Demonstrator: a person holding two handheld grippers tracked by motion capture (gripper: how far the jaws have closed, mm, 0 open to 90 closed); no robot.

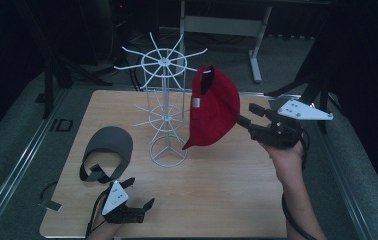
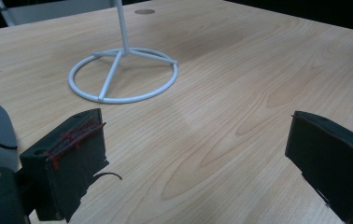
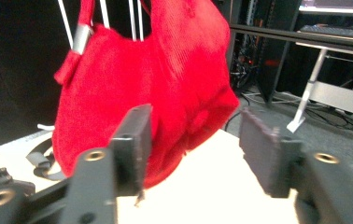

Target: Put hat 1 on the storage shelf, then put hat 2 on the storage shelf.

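High view shows a white wire rack (image 1: 165, 107) standing at about 12 o'clock on the wooden surface (image 1: 217, 195), with a red cap (image 1: 213, 107) hanging from 1 of its upper spokes on the 3 o'clock side, brim pointing down toward the wood. The right claw (image 1: 251, 119) sits at 3 o'clock of the cap, very close to its crown; its 2 jaws stand apart, and whether 1 tip still grazes the fabric cannot be told from this angle. Right gripper view has both black jaws spread wide with the cap (image 3: 146, 93) just past the left one, its silver strap buckle (image 3: 81, 38) up near the thin white rack wires, and nothing pressed between the pads.

A grey visor (image 1: 108, 150) lies flat at 9 o'clock of the rack's ring base, strap curling toward the person. The left claw (image 1: 139, 192) rests low at 6 o'clock of the visor, near the surface's front edge, jaws spread and holding nothing. Left gripper view shows those 2 jaws wide apart over bare wood, the rack's ring base (image 2: 123, 74) well ahead at 12 o'clock.
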